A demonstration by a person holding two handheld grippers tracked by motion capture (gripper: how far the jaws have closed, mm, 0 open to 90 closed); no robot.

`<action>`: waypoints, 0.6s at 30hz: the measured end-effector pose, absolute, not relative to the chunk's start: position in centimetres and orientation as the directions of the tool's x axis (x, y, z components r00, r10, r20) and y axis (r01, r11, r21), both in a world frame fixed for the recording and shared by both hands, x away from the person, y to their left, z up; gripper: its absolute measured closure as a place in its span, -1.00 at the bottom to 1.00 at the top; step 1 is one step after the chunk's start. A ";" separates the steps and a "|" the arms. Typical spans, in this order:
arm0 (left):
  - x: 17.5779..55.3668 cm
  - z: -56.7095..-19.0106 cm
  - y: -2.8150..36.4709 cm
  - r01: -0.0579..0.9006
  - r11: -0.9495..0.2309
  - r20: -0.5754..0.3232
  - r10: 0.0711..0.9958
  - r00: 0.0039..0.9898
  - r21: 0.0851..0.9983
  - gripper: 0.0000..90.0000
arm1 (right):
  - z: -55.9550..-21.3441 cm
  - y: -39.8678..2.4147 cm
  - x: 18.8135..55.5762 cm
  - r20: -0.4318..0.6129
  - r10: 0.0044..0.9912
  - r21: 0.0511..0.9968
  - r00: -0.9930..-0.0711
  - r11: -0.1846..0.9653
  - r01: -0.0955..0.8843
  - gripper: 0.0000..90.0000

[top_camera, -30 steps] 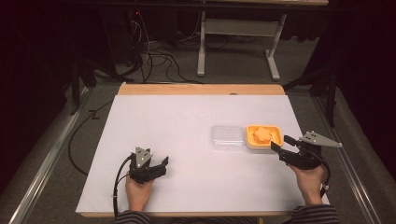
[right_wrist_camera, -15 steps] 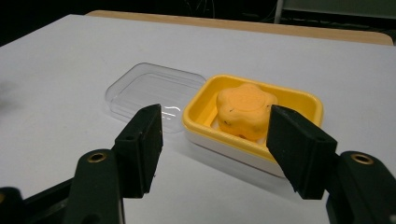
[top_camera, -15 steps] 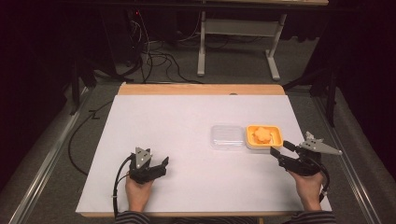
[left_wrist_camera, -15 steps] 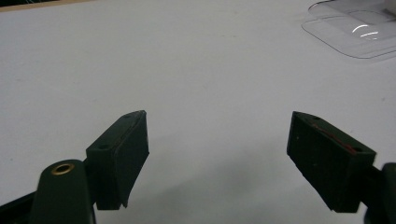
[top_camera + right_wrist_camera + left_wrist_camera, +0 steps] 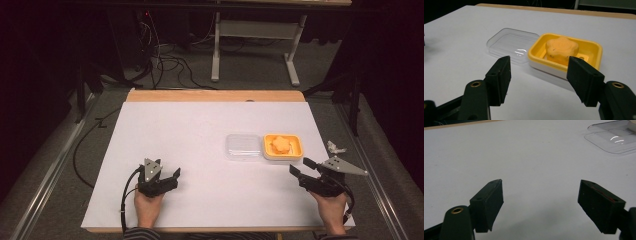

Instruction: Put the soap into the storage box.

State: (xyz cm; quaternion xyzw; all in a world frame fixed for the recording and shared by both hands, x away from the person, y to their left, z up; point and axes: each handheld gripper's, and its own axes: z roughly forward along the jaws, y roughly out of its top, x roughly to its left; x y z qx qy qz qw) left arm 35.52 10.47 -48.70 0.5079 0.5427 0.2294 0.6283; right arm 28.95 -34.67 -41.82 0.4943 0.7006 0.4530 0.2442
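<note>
— Where did things stand?

— The yellow soap dish [image 5: 565, 53] sat on the white table [image 5: 200, 135], orange soap [image 5: 561, 48] inside, with the clear lid [image 5: 512, 44] touching its side. Both the right gripper [image 5: 539, 76] and left gripper [image 5: 540, 203] were released, empty.

— Next?

— Probably closing in on the lid. The high view alone showed crumpled paper [image 5: 335, 147] off the table's edge.

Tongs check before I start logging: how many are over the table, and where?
2. The left tongs sit near the table's front left; the right tongs sit front right, just short of the yellow soap dish. Both open.
</note>
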 end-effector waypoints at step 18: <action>35.6 -48.7 10.6 0.269 0.380 -0.452 0.839 0.302 0.885 -0.53 | -42.6 -32.3 28.9 0.106 0.877 0.873 -0.468 0.143 0.465 -0.11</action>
